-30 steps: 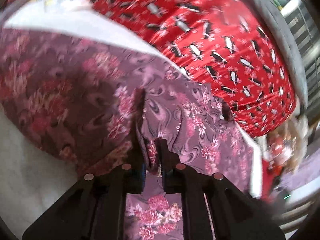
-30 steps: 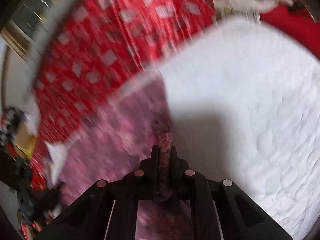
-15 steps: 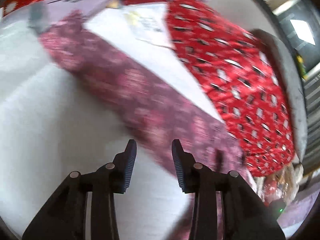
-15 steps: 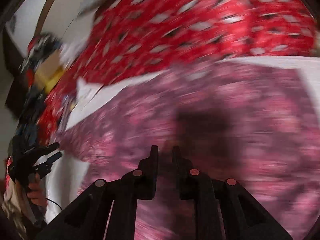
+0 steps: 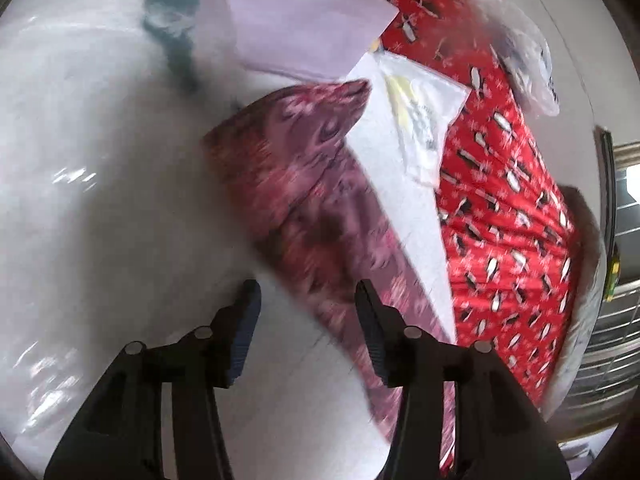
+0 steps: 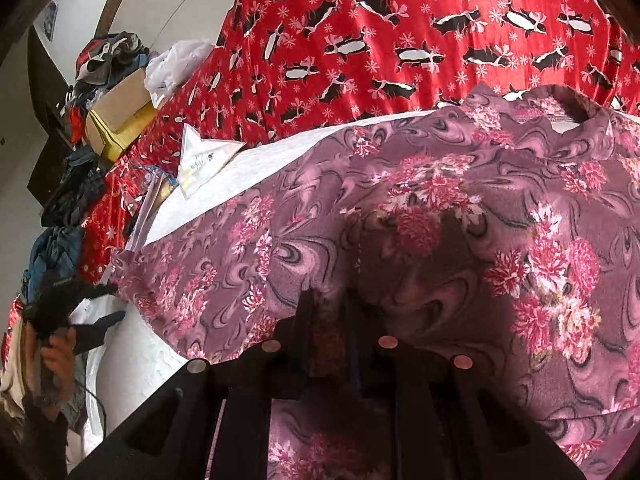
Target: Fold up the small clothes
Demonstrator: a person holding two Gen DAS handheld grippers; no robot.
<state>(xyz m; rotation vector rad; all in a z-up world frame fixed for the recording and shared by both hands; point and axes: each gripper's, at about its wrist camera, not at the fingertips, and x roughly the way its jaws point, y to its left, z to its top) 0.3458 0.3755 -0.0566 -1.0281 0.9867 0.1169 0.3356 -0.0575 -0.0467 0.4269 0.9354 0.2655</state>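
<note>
Step in hand: a fold of the garment point(image 6: 420, 216) appears just laid, with the grasp not yet fully released.

Left gripper point(image 5: 308, 312): jaws stand wide apart and hold nothing. The garment point(image 5: 320, 184) lies ahead and to the right of its fingers, on a white sheet point(image 5: 80, 200). In this view the cloth forms a long band. Its long axis runs from beside the right finger away to the upper left, and ends in a rounded corner near a plastic bag point(image 5: 420, 120). The view is blurred, so finer detail cannot be told.

Right gripper point(image 6: 328, 304): jaws stand narrow. Floral cloth shows between the fingers, so a pinch on the garment is judged likely. The garment spreads ahead and to both sides of this gripper. Its neck opening point(image 6: 568, 116) lies far ahead and to the right, toward a red penguin cloth point(image 6: 400, 40).

Next move, as judged: open the right gripper and back it off without dragging the cloth. Then select an edge for the next fold, across the long axis.
</note>
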